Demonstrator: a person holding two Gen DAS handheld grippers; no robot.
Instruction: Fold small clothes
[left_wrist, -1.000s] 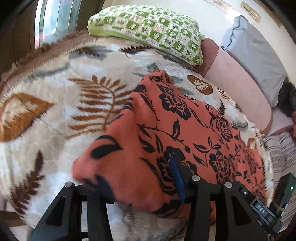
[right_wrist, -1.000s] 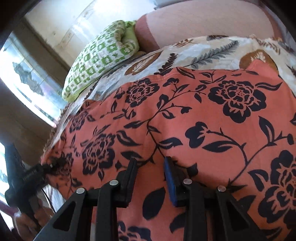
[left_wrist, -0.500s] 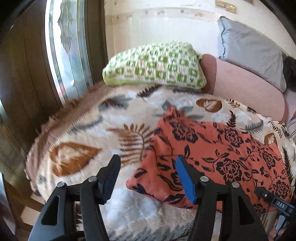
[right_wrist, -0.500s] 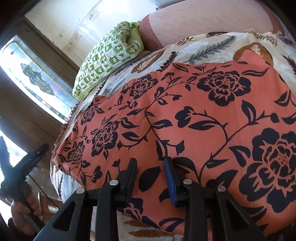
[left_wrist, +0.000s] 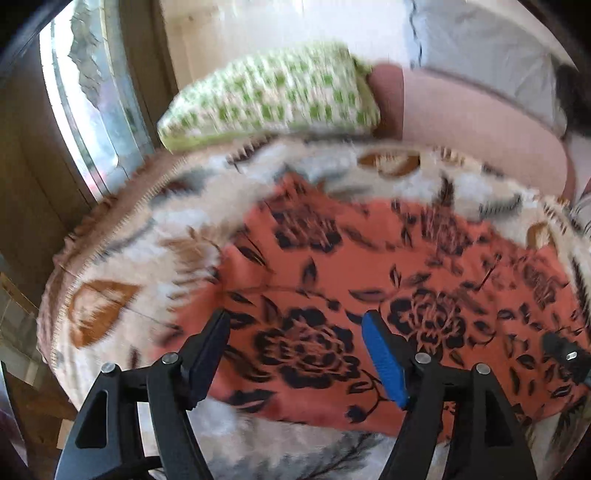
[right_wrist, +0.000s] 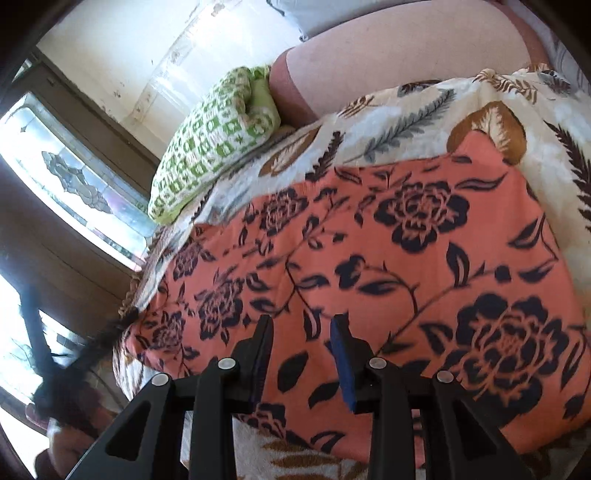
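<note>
Orange garment with black floral print (left_wrist: 388, 266) lay spread flat on a cream fleece blanket patterned with brown and grey leaves (left_wrist: 122, 266), its near edge just short of the blanket's near border. Left gripper (left_wrist: 295, 332) hung above the garment's near left part, jaws wide and opening, black finger to the left and blue-padded finger (left_wrist: 384, 362) to the right; cloth was visible below the gap, but neither pad pressed on it and nothing was held. Left view was smeared with blur. Right gripper (right_wrist: 302, 332) hovered over the near middle of the same garment (right_wrist: 388, 266), jaws narrowly apart and opening; no fold of cloth was seen pinched between the pads, which stood clear above the fabric. In the right view the other gripper showed as a dark blur at the near left (right_wrist: 55, 369), off the garment's left corner. Green-and-white checked pillow (right_wrist: 218, 140) sat at the far left of the blanket (right_wrist: 406, 122), touching a pink bolster (right_wrist: 388, 62) to its right. Grey pillow (left_wrist: 491, 48) leaned behind the bolster at far right. Patterned glass window (left_wrist: 88, 96) stood on the left.
</note>
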